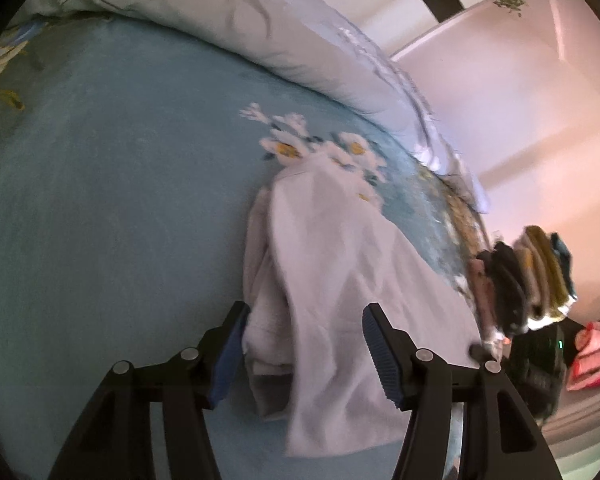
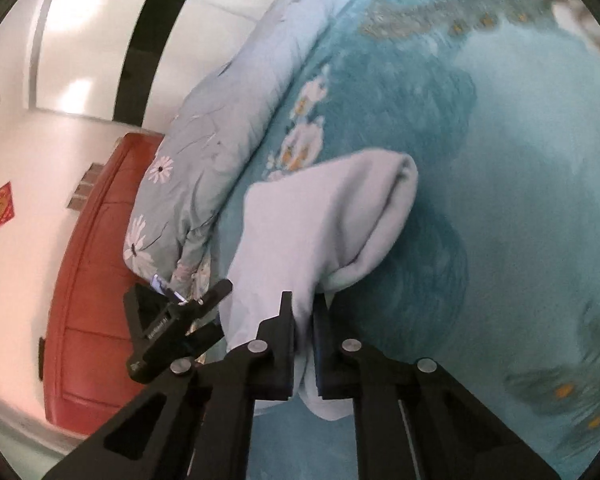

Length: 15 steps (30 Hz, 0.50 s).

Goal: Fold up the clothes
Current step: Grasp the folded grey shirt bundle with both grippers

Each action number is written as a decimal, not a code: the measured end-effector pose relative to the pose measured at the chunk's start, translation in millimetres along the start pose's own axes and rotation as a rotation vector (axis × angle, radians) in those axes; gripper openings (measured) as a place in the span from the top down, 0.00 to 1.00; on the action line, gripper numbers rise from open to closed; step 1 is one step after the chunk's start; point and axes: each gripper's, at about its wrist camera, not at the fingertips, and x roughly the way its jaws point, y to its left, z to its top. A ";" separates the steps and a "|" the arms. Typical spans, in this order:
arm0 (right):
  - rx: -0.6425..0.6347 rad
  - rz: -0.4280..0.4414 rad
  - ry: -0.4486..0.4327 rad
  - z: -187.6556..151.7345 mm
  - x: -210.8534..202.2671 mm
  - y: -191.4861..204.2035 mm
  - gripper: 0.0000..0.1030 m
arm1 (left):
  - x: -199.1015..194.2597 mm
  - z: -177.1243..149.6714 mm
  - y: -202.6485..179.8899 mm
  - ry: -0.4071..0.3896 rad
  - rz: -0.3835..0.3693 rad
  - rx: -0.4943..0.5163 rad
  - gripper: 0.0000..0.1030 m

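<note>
Garment on teal bedspread

The left gripper tilts downward with its jaws spread wide, pressing on nothing. The right gripper also angles downward, its jaws drawn close together and pinching a fold of pale cloth.

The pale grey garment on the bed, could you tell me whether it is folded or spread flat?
Partly folded: the pale grey garment is doubled over with a rounded fold edge, layers bunched.
</note>
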 end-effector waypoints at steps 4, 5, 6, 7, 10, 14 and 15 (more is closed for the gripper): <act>-0.085 -0.050 0.003 27.7 -41.2 -0.1 0.94 | 4.8 -10.0 -15.7 0.038 -0.065 0.020 0.38; -0.099 -0.078 0.005 31.9 -47.7 -2.6 0.94 | 8.3 -11.4 -18.8 0.042 -0.057 0.026 0.38; -0.112 -0.107 0.006 35.6 -53.4 -6.6 0.94 | 14.1 -12.0 -22.7 0.044 -0.031 0.038 0.38; -0.113 -0.133 0.008 38.7 -58.2 -14.3 0.94 | 18.6 -12.0 -24.6 0.047 -0.018 0.038 0.38; -0.092 -0.150 0.035 37.9 -59.4 -36.0 0.94 | 36.1 -10.3 -27.4 0.086 -0.042 0.014 0.38; -0.080 -0.084 0.025 29.3 -61.4 -48.1 0.90 | 60.0 -14.5 -34.0 0.155 -0.067 0.017 0.38; -0.083 -0.065 0.024 28.8 -63.2 -49.0 0.89 | 61.9 -14.4 -34.8 0.158 -0.074 0.014 0.38</act>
